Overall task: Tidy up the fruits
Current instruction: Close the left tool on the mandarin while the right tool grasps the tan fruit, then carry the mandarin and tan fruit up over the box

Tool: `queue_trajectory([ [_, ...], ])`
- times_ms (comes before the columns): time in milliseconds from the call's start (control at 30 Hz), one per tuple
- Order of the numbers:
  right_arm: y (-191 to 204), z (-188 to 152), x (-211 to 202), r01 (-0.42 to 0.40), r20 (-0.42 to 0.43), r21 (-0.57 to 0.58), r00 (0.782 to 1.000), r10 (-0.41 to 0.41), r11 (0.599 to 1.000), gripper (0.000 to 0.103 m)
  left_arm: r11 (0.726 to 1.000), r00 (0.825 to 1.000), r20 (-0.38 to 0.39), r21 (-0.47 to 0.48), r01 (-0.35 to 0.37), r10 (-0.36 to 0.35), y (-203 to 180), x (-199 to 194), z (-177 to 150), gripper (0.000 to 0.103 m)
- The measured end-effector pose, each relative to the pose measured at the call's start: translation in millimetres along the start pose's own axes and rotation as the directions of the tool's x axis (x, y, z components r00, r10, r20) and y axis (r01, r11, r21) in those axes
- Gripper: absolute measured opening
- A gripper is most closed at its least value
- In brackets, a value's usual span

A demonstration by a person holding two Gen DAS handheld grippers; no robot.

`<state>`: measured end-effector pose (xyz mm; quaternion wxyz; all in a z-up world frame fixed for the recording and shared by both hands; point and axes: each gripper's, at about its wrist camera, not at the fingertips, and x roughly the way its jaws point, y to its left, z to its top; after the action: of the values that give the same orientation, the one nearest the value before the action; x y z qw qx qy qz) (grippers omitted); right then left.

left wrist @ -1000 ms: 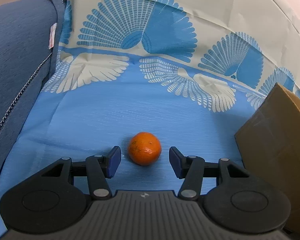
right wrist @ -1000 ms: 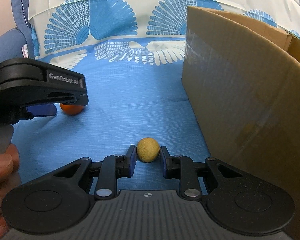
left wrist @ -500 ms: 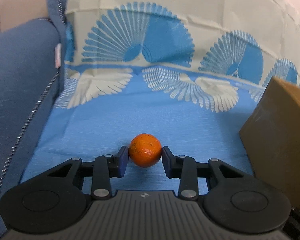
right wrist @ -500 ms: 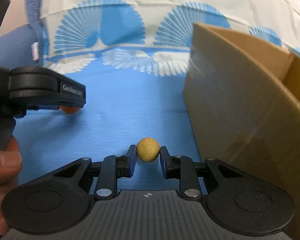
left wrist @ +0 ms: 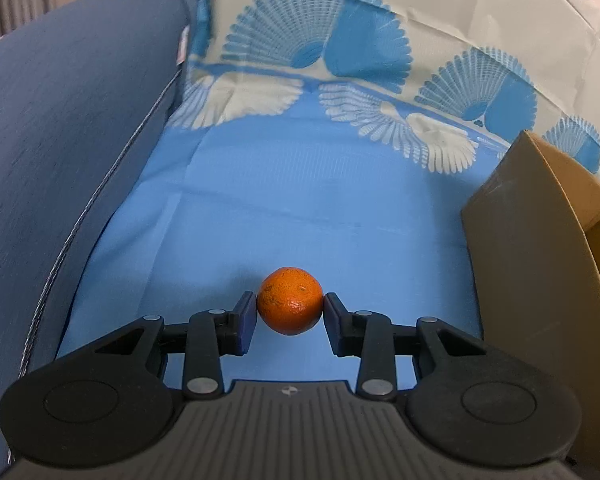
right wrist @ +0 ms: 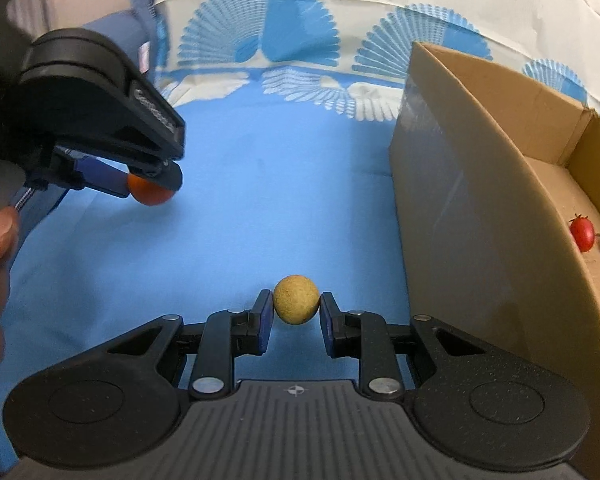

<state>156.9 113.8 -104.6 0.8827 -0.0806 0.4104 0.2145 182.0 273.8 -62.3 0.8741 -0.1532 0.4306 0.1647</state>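
Pinching orange [left wrist: 290, 301] between left claw [left wrist: 289, 322] pads.

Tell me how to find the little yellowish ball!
Look left of the tall cardboard box on the blue cloth. The right gripper pinches the yellowish ball there. It is dull tan and rough; the other held fruit is a shiny orange.

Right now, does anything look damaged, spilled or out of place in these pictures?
Nothing stands out. The left hand-held gripper holds an orange, the right hand-held gripper holds a small tan fruit. The cardboard box stands upright, with two red tomatoes inside.
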Motion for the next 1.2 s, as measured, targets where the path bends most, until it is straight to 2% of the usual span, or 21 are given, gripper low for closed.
queue_trajectory([
  [100, 2, -8, -11, -0.018, -0.015, -0.032, 1.0, 0.017, 0.999, 0.026, 1.0, 1.0, -0.006, -0.025, 0.002, -0.003, 7, -10, -4, 0.04],
  [200, 1, -16, -18, -0.044, -0.045, -0.044, 0.998, 0.042, 0.998, 0.026, 0.999, 0.998, -0.048, 0.038, -0.033, 0.035, 8, -11, -10, 0.04],
  [433, -2, -30, -14, -0.058, -0.129, -0.055, 0.99, 0.05, 0.997, 0.026, 0.988, 0.983, -0.182, 0.156, -0.012, 0.041, 14, 2, -24, 0.041],
  [767, 5, -31, -13, -0.051, -0.125, -0.085, 0.991, 0.04, 0.995, 0.027, 0.985, 0.973, -0.228, 0.175, 0.011, 0.029, 11, 18, -27, 0.041],
  [1000, 6, -33, -18, -0.051, -0.107, -0.11, 0.994, 0.039, 0.993, 0.026, 0.983, 0.979, -0.201, 0.183, 0.005, 0.032, 6, 17, -24, 0.04],
  [1100, 5, -32, -29, -0.034, -0.053, -0.091, 0.998, 0.029, 0.995, 0.026, 0.985, 0.989, -0.149, 0.173, 0.011, 0.015, 7, 5, -20, 0.04],
  [1200, 2, -27, -48, -0.035, 0.026, -0.071, 0.999, 0.037, 0.997, 0.026, 0.986, 0.998, -0.063, 0.164, 0.017, -0.007, 7, -16, -17, 0.04],
])
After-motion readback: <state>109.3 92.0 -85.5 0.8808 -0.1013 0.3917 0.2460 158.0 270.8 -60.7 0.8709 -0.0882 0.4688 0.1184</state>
